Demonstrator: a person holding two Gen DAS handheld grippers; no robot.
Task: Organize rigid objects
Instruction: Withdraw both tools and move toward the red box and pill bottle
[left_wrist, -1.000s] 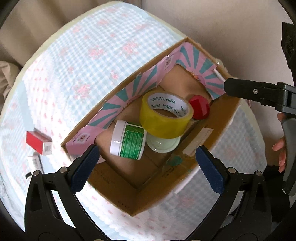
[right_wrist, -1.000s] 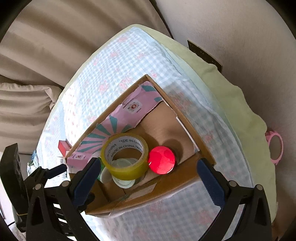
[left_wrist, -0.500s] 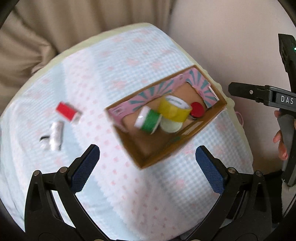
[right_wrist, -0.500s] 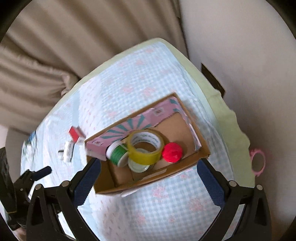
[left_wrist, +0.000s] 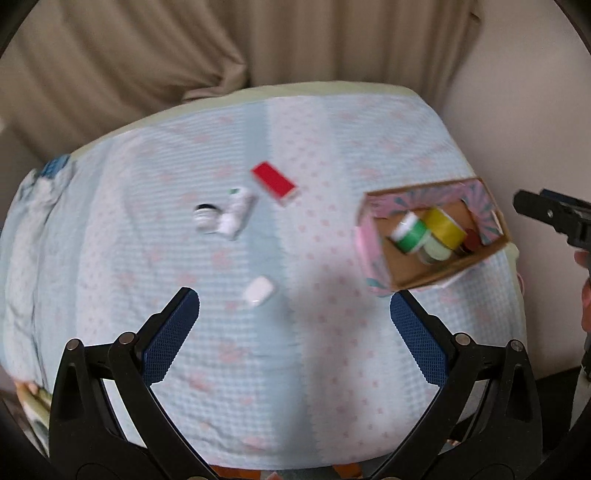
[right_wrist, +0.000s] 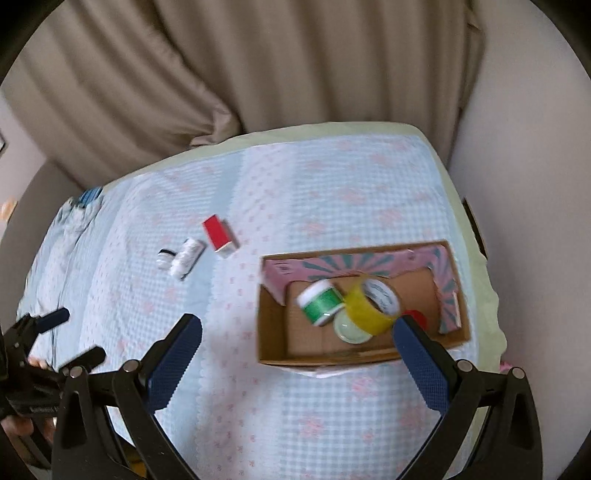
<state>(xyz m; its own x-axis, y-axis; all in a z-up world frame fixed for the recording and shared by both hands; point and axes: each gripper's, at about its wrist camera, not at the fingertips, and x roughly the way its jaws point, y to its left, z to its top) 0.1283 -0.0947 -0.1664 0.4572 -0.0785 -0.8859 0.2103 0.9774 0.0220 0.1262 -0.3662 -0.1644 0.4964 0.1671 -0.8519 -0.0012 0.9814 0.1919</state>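
A cardboard box (right_wrist: 273, 332) (left_wrist: 436, 275) with pink flaps sits at the table's right end. It holds a green jar (right_wrist: 320, 302) (left_wrist: 409, 233), a yellow tape roll (right_wrist: 371, 308) (left_wrist: 445, 226), a pale lid (right_wrist: 351, 326) and a red round thing (right_wrist: 415, 317). On the cloth lie a red box (left_wrist: 274, 183) (right_wrist: 218, 235), a white tube (left_wrist: 235, 214) (right_wrist: 186, 260), a small white jar (left_wrist: 205, 218) (right_wrist: 165, 257) and a white oval object (left_wrist: 258, 291). My left gripper (left_wrist: 294, 314) is open and empty, above the cloth near the white oval object. My right gripper (right_wrist: 297, 347) is open and empty, in front of the box.
The table carries a light blue checked cloth (left_wrist: 258, 369) with pink flowers. Beige curtains (right_wrist: 258, 66) hang behind it and a pale wall (right_wrist: 535, 184) stands at the right. Blue fabric (right_wrist: 86, 195) lies at the far left edge.
Both grippers have pulled back and up from the box. The left view has swung left, so the loose things on the cloth are now in the middle of it.
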